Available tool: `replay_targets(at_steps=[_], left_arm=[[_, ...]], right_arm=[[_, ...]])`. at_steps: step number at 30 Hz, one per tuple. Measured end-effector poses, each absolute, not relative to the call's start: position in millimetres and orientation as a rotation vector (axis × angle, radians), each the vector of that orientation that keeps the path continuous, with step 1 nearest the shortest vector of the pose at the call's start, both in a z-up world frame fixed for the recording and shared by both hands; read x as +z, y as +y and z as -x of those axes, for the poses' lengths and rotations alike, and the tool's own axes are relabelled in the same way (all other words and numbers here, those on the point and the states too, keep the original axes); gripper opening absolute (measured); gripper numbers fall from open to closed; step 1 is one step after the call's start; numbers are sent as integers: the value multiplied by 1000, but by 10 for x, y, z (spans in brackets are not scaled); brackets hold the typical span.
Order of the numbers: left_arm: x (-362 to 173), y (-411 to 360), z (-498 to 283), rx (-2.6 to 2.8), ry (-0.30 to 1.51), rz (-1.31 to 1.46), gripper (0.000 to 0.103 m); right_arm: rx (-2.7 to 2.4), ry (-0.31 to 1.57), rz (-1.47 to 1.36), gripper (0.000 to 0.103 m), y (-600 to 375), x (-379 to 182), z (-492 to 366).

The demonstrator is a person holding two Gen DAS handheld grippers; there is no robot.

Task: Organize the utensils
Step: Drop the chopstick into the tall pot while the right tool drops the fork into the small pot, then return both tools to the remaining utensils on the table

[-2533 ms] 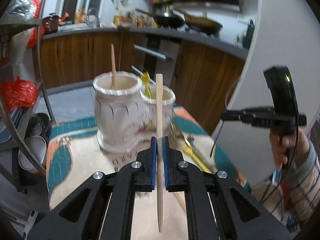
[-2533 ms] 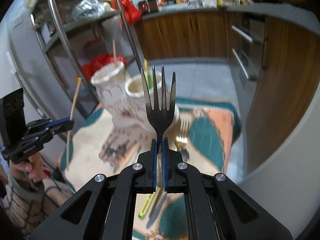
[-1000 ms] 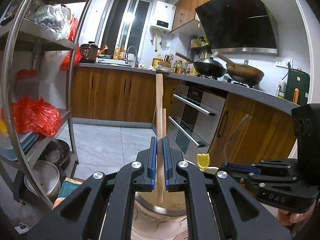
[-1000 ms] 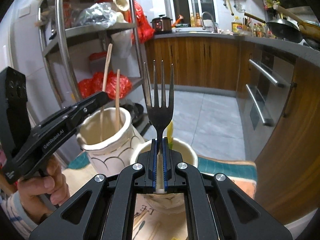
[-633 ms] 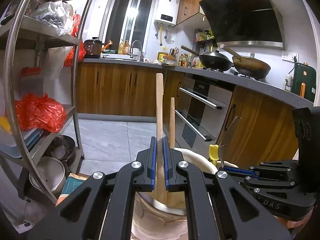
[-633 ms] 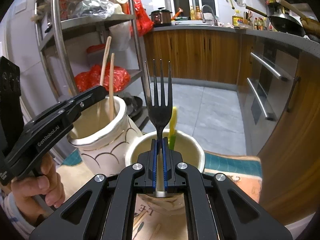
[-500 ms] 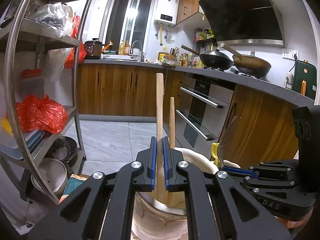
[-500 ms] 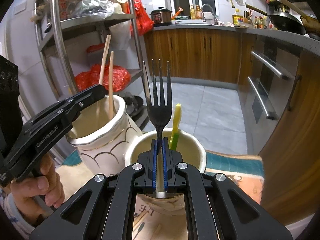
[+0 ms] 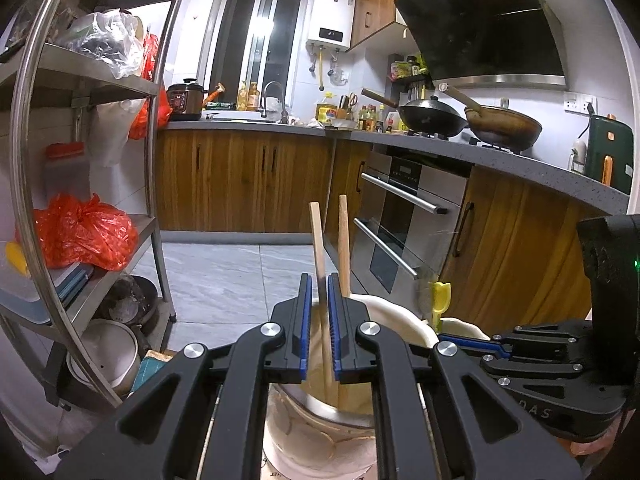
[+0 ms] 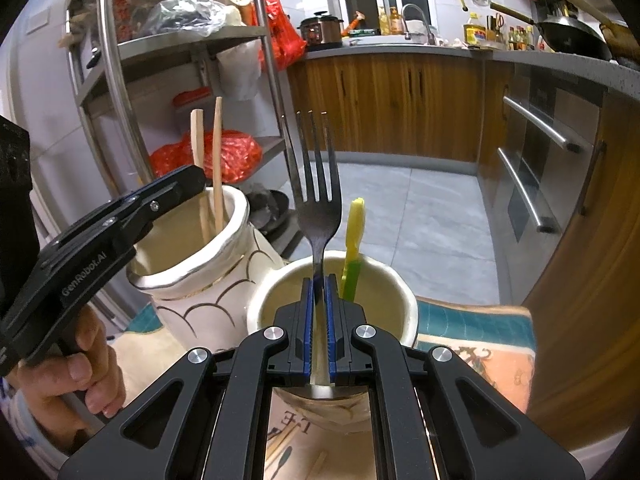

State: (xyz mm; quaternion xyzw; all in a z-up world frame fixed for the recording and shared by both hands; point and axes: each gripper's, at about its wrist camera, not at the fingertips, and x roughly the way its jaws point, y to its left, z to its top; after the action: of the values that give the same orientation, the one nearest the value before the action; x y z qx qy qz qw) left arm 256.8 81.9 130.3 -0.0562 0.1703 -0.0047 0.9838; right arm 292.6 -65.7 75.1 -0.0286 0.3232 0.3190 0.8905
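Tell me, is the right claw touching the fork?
Touching. The right wrist view shows the right claw with its blue pads closed on the handle of the fork, holding it upright over the short cup.

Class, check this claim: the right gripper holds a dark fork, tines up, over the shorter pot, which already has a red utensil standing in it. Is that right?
Not quite. The utensil in the shorter pot is yellow and green, not red, as the right wrist view shows. The rest stands: the right gripper holds the dark fork, tines up, over that pot.
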Motion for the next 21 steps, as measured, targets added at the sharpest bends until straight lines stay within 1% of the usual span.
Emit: replay_targets(at_steps=[1, 3, 4, 5, 15, 21], left_arm=[[1310, 822, -2561, -12, 341, 114, 9], [1333, 833, -2527, -11, 330, 111, 19], [1344, 835, -2509, -11, 324, 108, 28], [1356, 837, -2478, -12, 315, 102, 31], [1405, 892, -2170, -31, 297, 94, 32], [1415, 892, -1871, -40, 289, 114, 32]], right_arm=[[666, 670, 59, 10, -656, 760, -2921], [668, 664, 58, 13, -664, 776, -2897], [670, 661, 59, 13, -666, 782, -2882], [672, 657, 57, 14, -674, 793, -2871], [677, 585, 16, 18, -949, 990, -2621], [633, 608, 34, 18, -1208, 845, -2420]])
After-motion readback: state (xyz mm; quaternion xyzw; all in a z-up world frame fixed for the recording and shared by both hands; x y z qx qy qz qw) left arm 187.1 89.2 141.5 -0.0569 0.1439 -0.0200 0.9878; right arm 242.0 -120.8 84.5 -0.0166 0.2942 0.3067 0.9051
